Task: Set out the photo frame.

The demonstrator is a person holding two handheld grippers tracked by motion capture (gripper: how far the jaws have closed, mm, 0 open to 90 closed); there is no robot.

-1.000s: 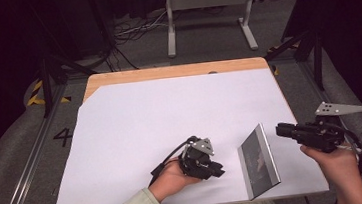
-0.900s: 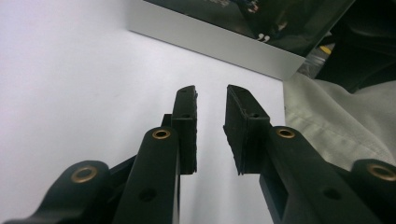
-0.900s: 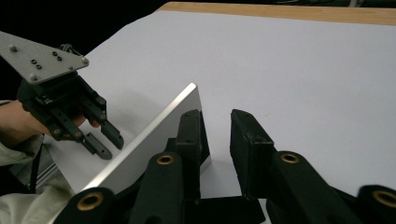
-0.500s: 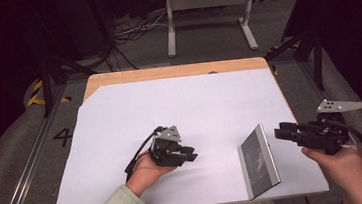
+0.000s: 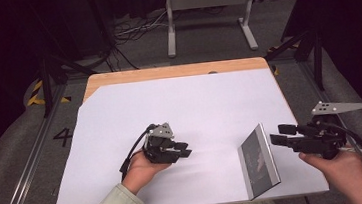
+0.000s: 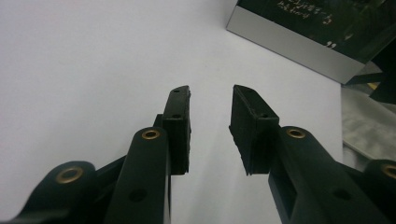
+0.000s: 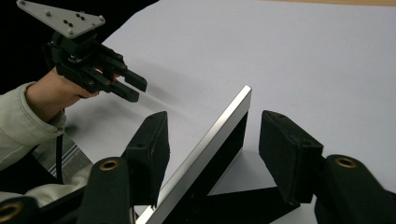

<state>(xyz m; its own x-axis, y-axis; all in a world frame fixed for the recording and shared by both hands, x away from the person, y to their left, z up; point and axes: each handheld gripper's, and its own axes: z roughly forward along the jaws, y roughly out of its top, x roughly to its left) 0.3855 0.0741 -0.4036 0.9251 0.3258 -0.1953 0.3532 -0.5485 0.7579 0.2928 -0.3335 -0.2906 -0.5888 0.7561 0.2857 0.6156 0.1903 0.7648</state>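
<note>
A thin dark panel with a silver rim (image 5: 259, 162) stands tilted on edge at the front right of the white sheet (image 5: 184, 106). My right gripper (image 5: 278, 134) reaches in from the right; its jaws have just been opening. In the right gripper view the panel's silver edge (image 7: 236, 105) runs between those jaws (image 7: 215, 121), with a gap at each pad. My left gripper (image 5: 186, 149) rests at the middle left of the sheet, well apart from the panel. Its jaws (image 6: 211, 100) have also just been opening and have nothing between them. The panel (image 6: 299, 42) lies ahead of them.
The sheet covers a wooden table whose bare strip (image 5: 176, 71) shows at the back. The table's right edge lies under my right hand. A metal stand (image 5: 207, 9) and cables are on the floor beyond the table. My left gripper (image 7: 128, 88) appears in the right gripper view.
My left gripper has moved left, away from the panel. My right gripper's jaws have spread wider around the panel's edge. The panel stays where it was.
</note>
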